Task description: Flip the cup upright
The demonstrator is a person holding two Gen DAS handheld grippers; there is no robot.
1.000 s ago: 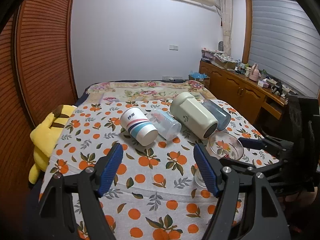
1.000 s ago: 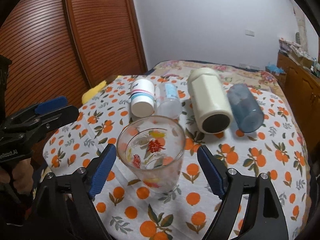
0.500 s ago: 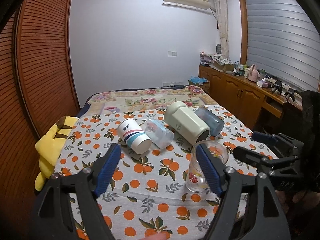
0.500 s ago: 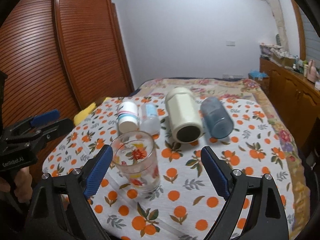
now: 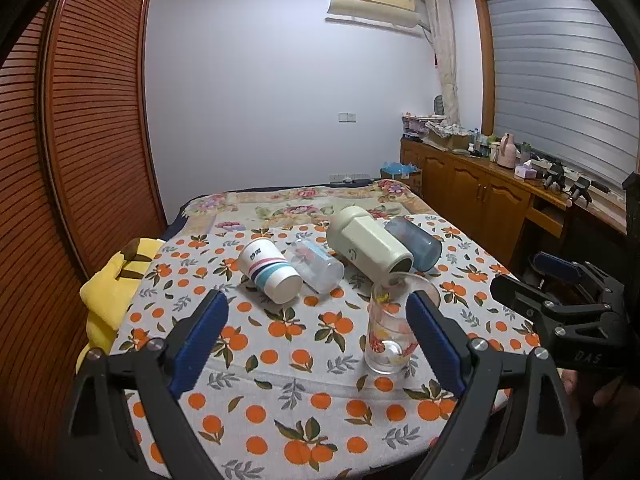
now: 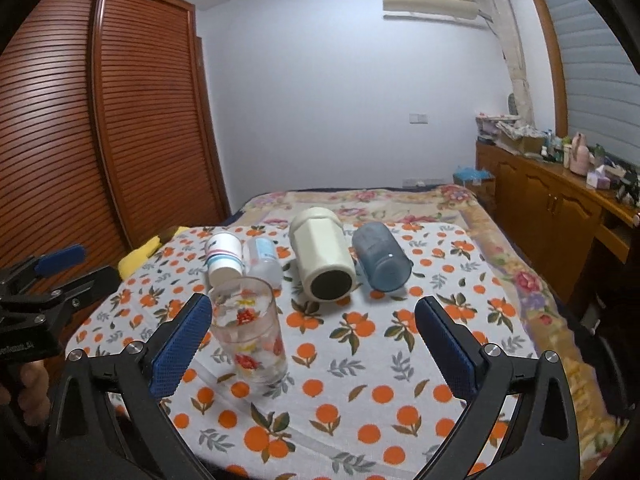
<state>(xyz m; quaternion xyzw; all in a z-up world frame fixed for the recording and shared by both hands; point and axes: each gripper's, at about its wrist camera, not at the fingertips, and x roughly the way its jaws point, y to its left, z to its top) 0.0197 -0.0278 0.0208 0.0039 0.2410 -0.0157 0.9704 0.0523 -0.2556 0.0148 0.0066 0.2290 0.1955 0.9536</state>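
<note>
While both are held low at the near edge of the scene, the left tool (image 5: 316,332) and the right tool (image 6: 312,336) point forward over the orange-patterned white cloth (image 5: 288,368), each with its blue-padded fingers spread wide and holding nothing. In the right wrist view the left tool shows at the far left edge, gripped in a hand; in the left wrist view the right tool shows at the far right.

The clear drinking glass with red and yellow flower prints (image 6: 250,330) stands upright on the cloth, mouth up, at the near side of the spread. It sits just beside the left finger of the right tool, untouched, and the right finger of the left tool overlaps it in that tool's view.

Farther back four vessels lie on their sides in a row: a white paper cup with pink and blue stripes (image 5: 270,276), a clear plastic cup (image 5: 318,266), a cream-coloured cylindrical flask (image 5: 368,250) with its dark mouth toward the viewer, and a translucent blue-grey tumbler (image 5: 414,238) touching it.

A yellow plush toy (image 5: 112,284) lies at the left.
</note>
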